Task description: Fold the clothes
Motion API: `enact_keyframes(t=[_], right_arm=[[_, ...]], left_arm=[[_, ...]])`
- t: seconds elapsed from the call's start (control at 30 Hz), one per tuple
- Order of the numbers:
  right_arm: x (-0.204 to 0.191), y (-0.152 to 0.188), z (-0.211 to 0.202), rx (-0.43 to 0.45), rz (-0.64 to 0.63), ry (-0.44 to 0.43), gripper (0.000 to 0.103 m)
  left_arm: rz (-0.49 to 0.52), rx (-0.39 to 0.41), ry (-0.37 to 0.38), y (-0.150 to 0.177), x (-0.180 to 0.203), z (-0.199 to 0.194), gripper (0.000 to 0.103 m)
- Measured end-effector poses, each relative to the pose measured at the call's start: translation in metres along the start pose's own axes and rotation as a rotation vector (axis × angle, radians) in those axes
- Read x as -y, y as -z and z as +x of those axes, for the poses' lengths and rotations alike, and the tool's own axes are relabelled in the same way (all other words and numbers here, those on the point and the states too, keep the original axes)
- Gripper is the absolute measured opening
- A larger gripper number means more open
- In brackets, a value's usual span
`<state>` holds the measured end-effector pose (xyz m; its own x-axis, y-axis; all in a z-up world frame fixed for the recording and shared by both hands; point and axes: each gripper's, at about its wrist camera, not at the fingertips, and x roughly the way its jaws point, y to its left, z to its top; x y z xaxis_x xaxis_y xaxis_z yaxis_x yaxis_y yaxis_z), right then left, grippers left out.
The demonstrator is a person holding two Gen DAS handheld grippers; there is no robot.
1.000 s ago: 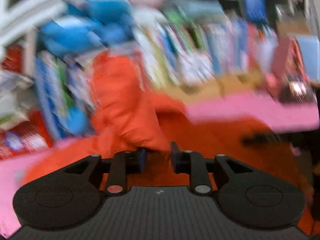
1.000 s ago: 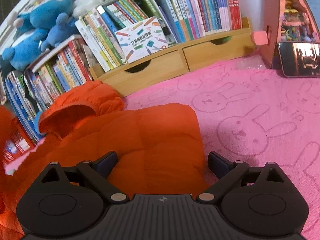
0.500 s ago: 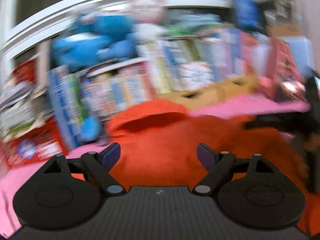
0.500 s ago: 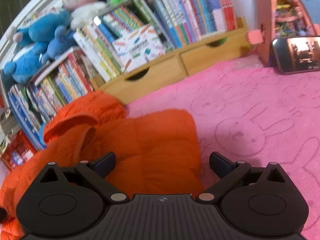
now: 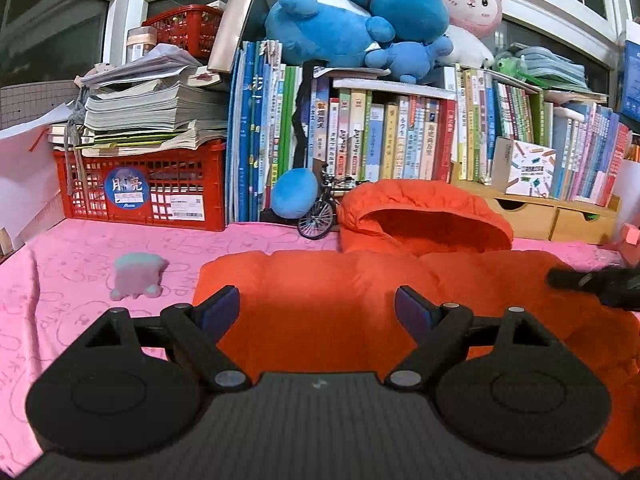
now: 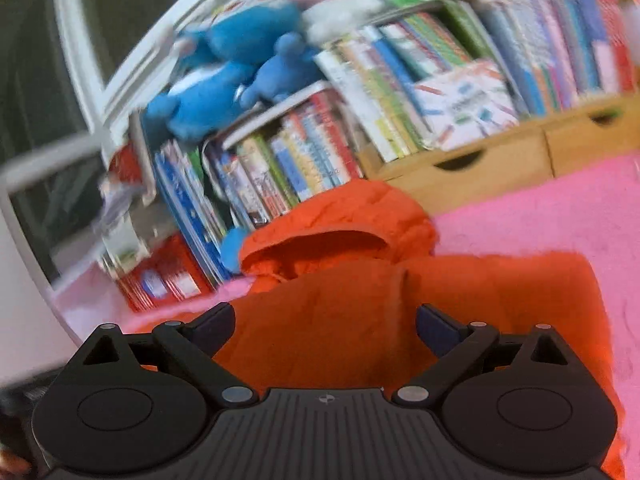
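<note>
The pink cloth [image 5: 100,248] is covering the tabletop, printed with faint rabbits, and the orange jacket [image 5: 360,280] is lying flat across it, taking up most of the middle. A second ago its left side was hanging bunched in the air; now that part is lying down over the body, so the jacket is reading as a tidy padded block with the hood [image 5: 420,216] sitting up at the far end against the books [image 5: 380,136]. In the right view the jacket [image 6: 360,300] is showing a seam line running down its middle where the two sides are meeting.

Behind it the books are standing in a long row, with a red crate [image 5: 152,184] of stacked papers to the left and blue plush toys [image 5: 352,20] piled on top.

The left tongs [image 5: 318,308] are hovering just above the near edge of the jacket, jaws spread wide and holding nothing; a second ago they were pinched on orange fabric, and half a second ago they were already parted. The right tongs [image 6: 325,324] are likewise gaping wide and empty over the jacket, as they were in both earlier frames, though the view is now blurred and tilted. From the left view, a dark part of the right tongs [image 5: 592,284] is showing at the right edge, over the jacket.

A small model bicycle [image 5: 320,212] is standing just left of the hood, and a little pale toy [image 5: 136,276] is lying on the cloth, apart from the jacket.
</note>
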<state>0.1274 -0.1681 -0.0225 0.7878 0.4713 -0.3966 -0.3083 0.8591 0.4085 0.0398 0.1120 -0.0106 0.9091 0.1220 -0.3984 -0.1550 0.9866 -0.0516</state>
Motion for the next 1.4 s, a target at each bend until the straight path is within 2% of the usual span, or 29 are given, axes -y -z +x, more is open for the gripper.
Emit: enact_keyframes(t=[0.03, 0.07, 0.1, 0.17, 0.33, 0.43, 0.57, 0.7, 0.73, 0.83, 0.97, 1.0, 1.1, 1.17, 1.23, 1.27, 1.4], right_arm=[[-0.004, 0.001, 0.007, -0.032, -0.014, 0.033, 0.059], [-0.004, 0.002, 0.012, -0.067, 0.006, 0.053, 0.040], [-0.002, 0.003, 0.013, -0.088, 0.036, 0.058, 0.029], [-0.002, 0.006, 0.003, -0.085, 0.052, 0.064, 0.025], [-0.013, 0.012, -0.041, 0.003, -0.062, 0.141, 0.025], [-0.020, 0.015, -0.048, 0.042, -0.185, 0.265, 0.025], [-0.023, 0.034, -0.035, 0.001, -0.367, 0.413, 0.025], [-0.028, 0.042, -0.028, -0.028, -0.464, 0.460, 0.025], [-0.030, 0.041, -0.029, -0.021, -0.474, 0.467, 0.029], [-0.043, 0.024, -0.049, 0.074, -0.455, 0.420, 0.038], [-0.074, -0.003, -0.054, 0.185, -0.452, 0.243, 0.054], [-0.081, -0.007, -0.043, 0.182, -0.440, 0.185, 0.056], [-0.098, -0.009, -0.006, 0.110, -0.393, 0.088, 0.056], [-0.106, 0.004, 0.021, 0.056, -0.432, 0.100, 0.056], [-0.114, 0.020, 0.046, 0.005, -0.493, 0.133, 0.056], [-0.116, 0.029, 0.058, -0.018, -0.527, 0.154, 0.058], [-0.114, 0.050, 0.075, -0.051, -0.616, 0.219, 0.063]], left_arm=[[-0.008, 0.001, -0.003, -0.001, -0.002, 0.000, 0.085], [-0.016, 0.002, -0.006, -0.002, -0.004, 0.001, 0.085], [-0.025, 0.009, -0.006, -0.003, -0.006, 0.000, 0.085], [-0.037, 0.025, -0.008, -0.006, -0.010, -0.002, 0.086], [-0.033, 0.038, -0.031, -0.011, -0.011, 0.005, 0.088], [-0.034, 0.035, -0.051, -0.010, -0.009, 0.012, 0.088], [-0.029, 0.021, -0.078, -0.005, -0.011, 0.016, 0.088], [-0.067, 0.041, -0.080, -0.008, -0.019, 0.010, 0.088], [-0.082, 0.048, -0.078, -0.010, -0.021, 0.007, 0.088], [-0.124, 0.070, -0.073, -0.015, -0.028, 0.000, 0.088], [-0.139, 0.085, -0.060, -0.024, -0.019, 0.007, 0.090], [-0.129, 0.076, -0.066, -0.024, -0.015, 0.013, 0.090], [-0.087, 0.017, -0.112, -0.016, -0.007, 0.033, 0.089], [-0.051, -0.027, -0.149, -0.008, -0.004, 0.047, 0.090], [-0.003, -0.085, -0.183, 0.003, -0.001, 0.061, 0.094], [0.002, -0.101, -0.186, 0.006, -0.001, 0.065, 0.099], [0.004, -0.155, -0.185, 0.012, -0.003, 0.077, 0.103]])
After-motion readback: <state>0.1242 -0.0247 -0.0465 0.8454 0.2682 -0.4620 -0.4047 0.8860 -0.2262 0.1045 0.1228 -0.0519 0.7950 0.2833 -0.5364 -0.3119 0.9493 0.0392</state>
